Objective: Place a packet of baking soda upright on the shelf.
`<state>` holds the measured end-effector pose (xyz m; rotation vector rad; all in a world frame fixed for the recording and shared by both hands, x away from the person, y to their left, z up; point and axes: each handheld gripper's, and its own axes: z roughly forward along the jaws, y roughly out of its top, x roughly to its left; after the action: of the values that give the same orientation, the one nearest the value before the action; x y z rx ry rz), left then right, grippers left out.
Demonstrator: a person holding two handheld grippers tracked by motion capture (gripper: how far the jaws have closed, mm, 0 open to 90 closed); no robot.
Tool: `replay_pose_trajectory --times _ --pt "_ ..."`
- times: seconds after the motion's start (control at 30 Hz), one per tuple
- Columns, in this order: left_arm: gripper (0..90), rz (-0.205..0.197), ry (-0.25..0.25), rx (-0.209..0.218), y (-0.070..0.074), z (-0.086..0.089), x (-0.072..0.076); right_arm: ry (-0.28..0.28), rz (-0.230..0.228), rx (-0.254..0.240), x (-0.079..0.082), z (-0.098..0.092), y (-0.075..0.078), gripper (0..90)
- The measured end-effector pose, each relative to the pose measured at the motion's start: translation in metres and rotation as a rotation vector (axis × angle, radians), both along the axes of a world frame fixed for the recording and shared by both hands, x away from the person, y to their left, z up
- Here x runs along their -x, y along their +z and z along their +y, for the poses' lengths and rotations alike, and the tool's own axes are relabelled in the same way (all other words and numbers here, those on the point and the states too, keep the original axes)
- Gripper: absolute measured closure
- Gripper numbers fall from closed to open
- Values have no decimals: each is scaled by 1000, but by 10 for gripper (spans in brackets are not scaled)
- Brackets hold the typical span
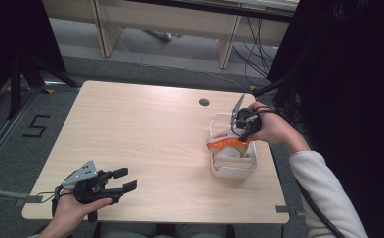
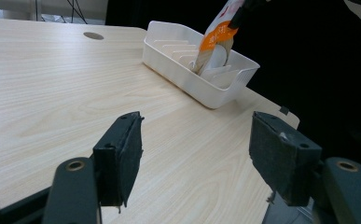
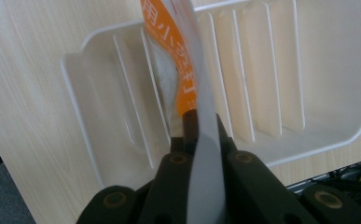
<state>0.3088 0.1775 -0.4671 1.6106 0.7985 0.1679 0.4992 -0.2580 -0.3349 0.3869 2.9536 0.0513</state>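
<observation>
The right gripper (image 1: 240,124) pinched an orange-and-white packet (image 1: 224,142) (jaws closed on its top edge) inside a white slotted bin (image 1: 234,171). The left gripper (image 1: 122,181) rested wide open, holding nothing, near the wooden table's (image 1: 140,129) front-left edge.

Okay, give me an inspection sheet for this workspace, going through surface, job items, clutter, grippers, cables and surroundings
Surface: light wood table with a round grommet hole near the far edge.
Job's things: white slotted tray near the right edge; orange and white packet held upright, its lower end down among the dividers.
Clutter: nothing seen.
Grippers: left gripper open, at the near left corner, holding nothing; right gripper shut on the packet's top edge, above the tray.
Cables: one trails from each gripper; more lie on the floor beyond the table.
Surroundings: grey floor with a marked 5, wooden furniture behind, black drapes both sides.
</observation>
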Motion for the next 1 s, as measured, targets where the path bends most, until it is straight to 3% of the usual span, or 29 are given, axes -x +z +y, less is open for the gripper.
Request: replay_pose_trajectory --times 0.1,0.17,0.23,0.27,0.4,0.5,0.53,0.67,0.77,1.0 --pt "341 0 1 1 0 0 0 -9 7 9 1 0 1 890" --pt "342 -2 0 1 0 0 0 -6 -2 -2 1 0 1 817" --pt "342 -16 -1 -7 0 0 -1 -41 -3 -35 3 0 1 694" --pt "342 -22 4 -11 -1 0 -1 -70 7 -75 5 1 1 607" --pt "337 -23 7 -10 -1 1 -2 -73 -18 -93 7 5 3 521" --pt "331 -14 0 -5 -2 0 -2 -98 -28 -163 10 10 11 427" --pt "328 -15 -1 -5 -2 0 -2 -94 -50 -172 14 15 13 402" --pt "326 -9 5 -14 -2 1 -1 -61 -61 -193 19 23 17 396" --pt "325 -10 4 -16 -2 1 -2 -56 -113 -235 24 31 21 394" --pt "323 11 17 -3 -3 0 -1 -15 -119 -305 35 49 23 406"
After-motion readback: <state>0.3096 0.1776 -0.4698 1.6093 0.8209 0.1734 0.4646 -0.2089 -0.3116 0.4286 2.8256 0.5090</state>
